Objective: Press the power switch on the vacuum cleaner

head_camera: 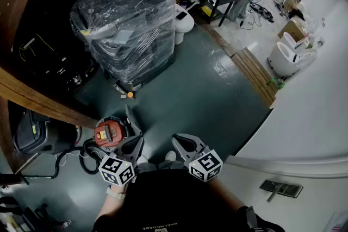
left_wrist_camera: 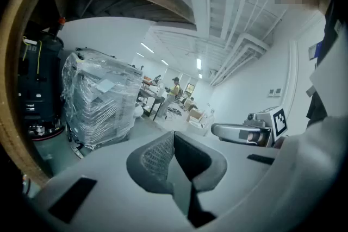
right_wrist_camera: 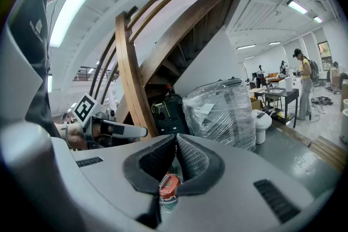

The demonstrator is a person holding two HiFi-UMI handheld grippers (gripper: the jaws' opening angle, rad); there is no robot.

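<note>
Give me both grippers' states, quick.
Left gripper: closed, holding nothing.
Right gripper: closed, holding nothing; the red vacuum cleaner only shows beyond its jaws.

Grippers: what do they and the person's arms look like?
Both the left gripper and right gripper are light grey plastic with dark textured pads, each carrying a white cube with black square markers. The person wears a black top and a pale wristband.
</note>
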